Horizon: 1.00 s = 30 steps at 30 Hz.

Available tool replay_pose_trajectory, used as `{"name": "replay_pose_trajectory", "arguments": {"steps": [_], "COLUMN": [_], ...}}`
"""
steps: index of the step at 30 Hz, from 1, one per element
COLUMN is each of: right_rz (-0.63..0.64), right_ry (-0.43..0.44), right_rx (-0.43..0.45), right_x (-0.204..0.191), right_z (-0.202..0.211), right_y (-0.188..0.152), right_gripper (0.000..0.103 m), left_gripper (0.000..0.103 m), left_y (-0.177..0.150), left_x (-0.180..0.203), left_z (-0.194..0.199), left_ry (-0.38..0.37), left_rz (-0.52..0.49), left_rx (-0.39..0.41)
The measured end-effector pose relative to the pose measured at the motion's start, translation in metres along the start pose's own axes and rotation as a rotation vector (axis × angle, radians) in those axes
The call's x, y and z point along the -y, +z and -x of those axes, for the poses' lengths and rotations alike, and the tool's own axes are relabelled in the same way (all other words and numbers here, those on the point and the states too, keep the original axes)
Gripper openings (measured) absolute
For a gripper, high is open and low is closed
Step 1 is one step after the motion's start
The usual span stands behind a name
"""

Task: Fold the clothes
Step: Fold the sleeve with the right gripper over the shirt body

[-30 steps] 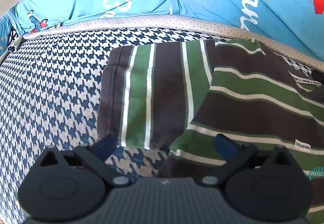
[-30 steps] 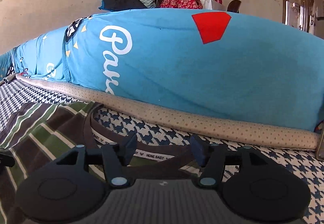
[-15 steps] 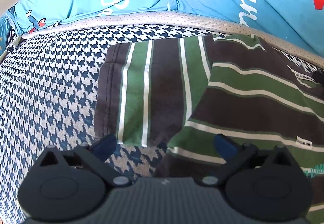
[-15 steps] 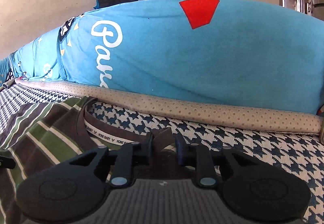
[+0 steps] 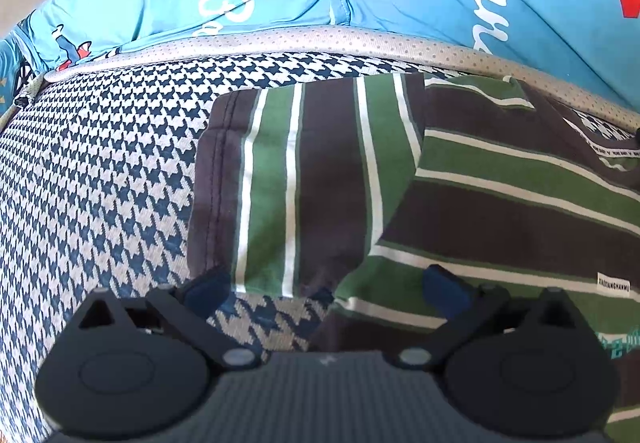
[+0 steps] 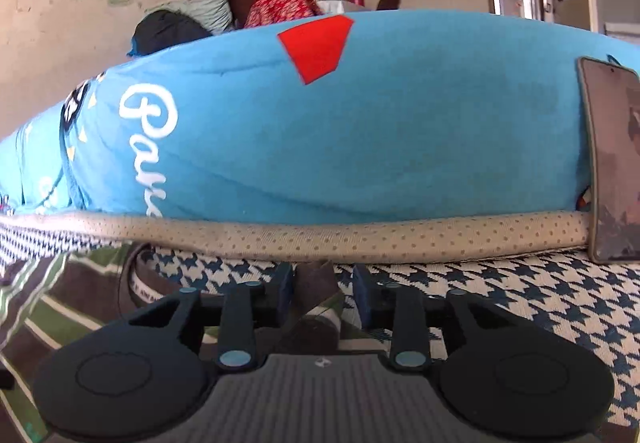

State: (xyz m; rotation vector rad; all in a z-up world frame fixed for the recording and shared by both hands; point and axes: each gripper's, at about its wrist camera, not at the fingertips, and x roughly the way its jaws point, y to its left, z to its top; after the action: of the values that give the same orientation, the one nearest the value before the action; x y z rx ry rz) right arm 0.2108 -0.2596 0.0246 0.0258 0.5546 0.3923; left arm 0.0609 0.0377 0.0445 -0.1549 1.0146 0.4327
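Nearest the left wrist camera, the left gripper (image 5: 326,289) hangs with its jaws spread wide and nothing between them. Its blue-padded fingertips (image 5: 442,285) hover just above the striped shirt (image 5: 500,211), one over the sleeve's hem and the other over the body.

The shirt is brown and green with thin white stripes. It lies spread on a blue-and-white houndstooth cover (image 5: 104,179). One short sleeve (image 5: 304,179) lies flat and points outward, its stripes running crosswise to those of the body.

In the right wrist view, the right gripper (image 6: 322,289) sits low at the shirt's shoulder, beside the neckline band (image 6: 138,285). A pinched-up ridge of shirt fabric stands between its jaws, which are partly apart and opening. The left pad (image 6: 285,283) looks to touch the fabric; a gap shows on the other side, so the hold appears loose or lost.

Beyond the shirt runs a beige dotted edging (image 6: 360,235), then a big bright blue cushion (image 6: 360,135) with white lettering and a red patch. A phone (image 6: 614,163) leans against it at the right. Farther off are piled clothes (image 6: 224,19), a wall and doorways.

The step in hand seems to be taking hold of the shoulder to begin a fold. To do it well, the right gripper should likely close firmly on the ridge of fabric before lifting, and the left should take the sleeve side so both edges travel together and the fold lands straight.
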Motion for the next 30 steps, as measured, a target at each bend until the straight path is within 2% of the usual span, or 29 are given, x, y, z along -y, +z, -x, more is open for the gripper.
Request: {"name": "replay_pose_trajectory", "arguments": {"steps": [1,3,7,9,12,19,23,30], "right_rz": [-0.026,0.005,0.058,0.039,-0.02,-0.165,-0.206,-0.268], "right_ry": [-0.006,-0.055,-0.144,-0.169,-0.18,-0.313,-0.366,-0.326], "right_rx": [-0.002,-0.017,-0.063,-0.077,-0.085,-0.155,-0.169,-0.147], "right_x": [0.005,0.009,0.019,0.024,0.035,0.073,0.091,0.096], "right_z": [0.005,0.016,0.044,0.063,0.098,0.169,0.177,0.165], "right_y": [0.003,0.008,0.014,0.013,-0.001,-0.05,-0.066,-0.072], "right_gripper": [0.036,0.036,0.036,0.037,0.048,0.049,0.049,0.051], "left_gripper": [0.103,0.103,0.103,0.103,0.103,0.103,0.103,0.103], "left_y": [0.001,0.003,0.005,0.005,0.004,0.002,0.001,0.0], "left_x": [-0.001,-0.003,-0.005,-0.005,-0.004,-0.007,-0.01,-0.009], "left_z": [0.002,0.006,0.018,0.023,0.032,0.043,0.044,0.041], "left_ry": [0.001,0.001,-0.036,-0.054,-0.088,-0.111,-0.107,-0.086], "left_rz": [0.003,0.01,0.034,0.04,0.047,0.048,0.055,0.042], "left_rx": [0.005,0.017,0.036,0.041,0.049,0.066,0.068,0.069]}}
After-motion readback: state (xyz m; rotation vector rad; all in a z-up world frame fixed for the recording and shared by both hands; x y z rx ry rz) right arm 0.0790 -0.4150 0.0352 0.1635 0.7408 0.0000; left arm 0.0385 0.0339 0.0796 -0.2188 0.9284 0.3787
